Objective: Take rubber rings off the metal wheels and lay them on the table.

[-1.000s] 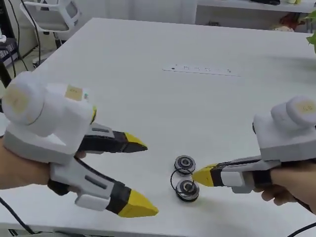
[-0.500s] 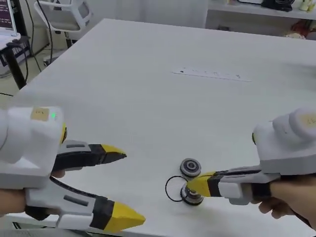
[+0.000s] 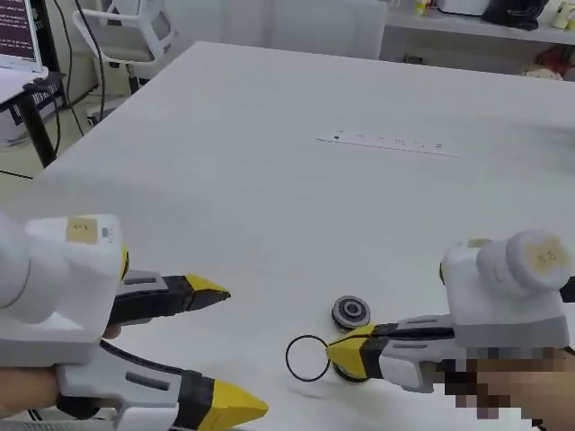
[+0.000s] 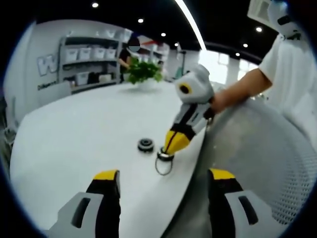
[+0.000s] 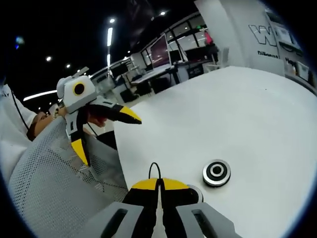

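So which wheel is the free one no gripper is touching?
On the white table, near the front edge, find the yellow tip of the right gripper. Just beyond it lies a small metal wheel, alone and untouched; the other wheel is tucked under that tip beside a thin black ring.

**A:** where are the two grippers in the head view?

**B:** left gripper (image 3: 243, 352) is in the lower left, jaws spread wide, yellow tips pointing right. The right gripper (image 3: 346, 352) comes in from the lower right, pointing left, tip down near bottom centre.

**A:** and the right one's jaws?

**B:** pressed together in its own view, with a thin bit of rubber ring (image 3: 287, 357) poking out between the tips.
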